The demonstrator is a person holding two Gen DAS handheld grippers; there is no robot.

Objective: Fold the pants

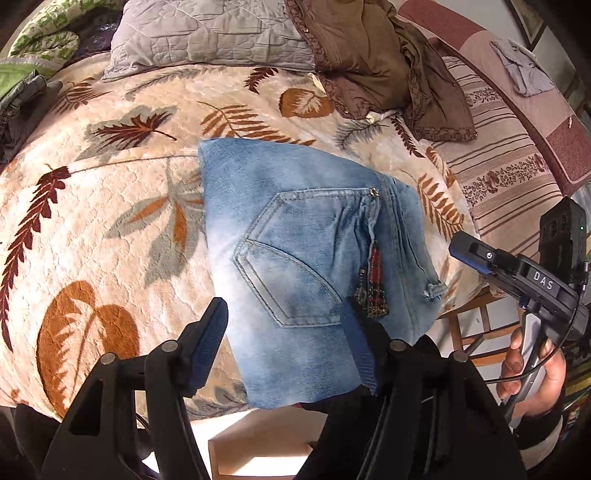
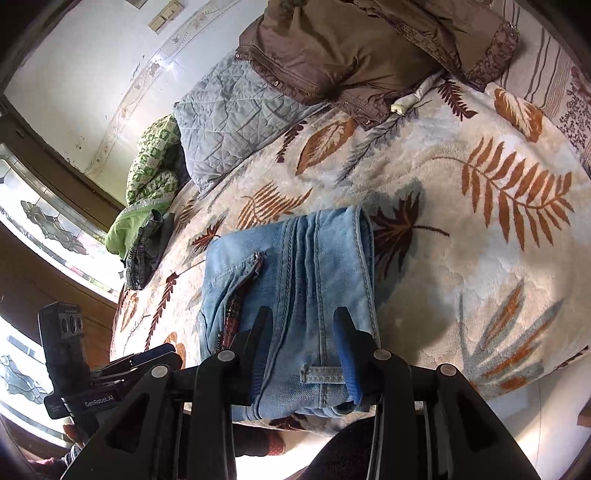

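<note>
On the near edge of the bed lie the pants (image 1: 295,251), blue jeans folded into a small thick packet. A back pocket faces up, and a little red checked tag hangs beside it. The near end of the packet sticks out past the edge of the leaf blanket (image 1: 110,206) a bit.

In the left wrist view, the left gripper (image 1: 284,350) hangs over the near end of the jeans. Its two fingers are wide apart and hold nothing.

In the right wrist view, the right gripper (image 2: 303,354) sits at the waistband end, by the belt loop. Its fingers stand on each side of the thick folded edge. Whether they squeeze the cloth or only rest beside it cannot be told. In the left wrist view the same tool shows off to the right, held in the person's hand (image 1: 532,369).

The fold looks nearly done. What could go wrong: the packet hangs over the bed edge, so a small tug toward the person could pull it off onto the floor. The denim is thick and springy, so the layers could also pop open when let go.

Farther back sit a brown jacket (image 1: 373,62), a gray quilted pillow (image 1: 207,33) and a green cloth (image 2: 147,177).
</note>
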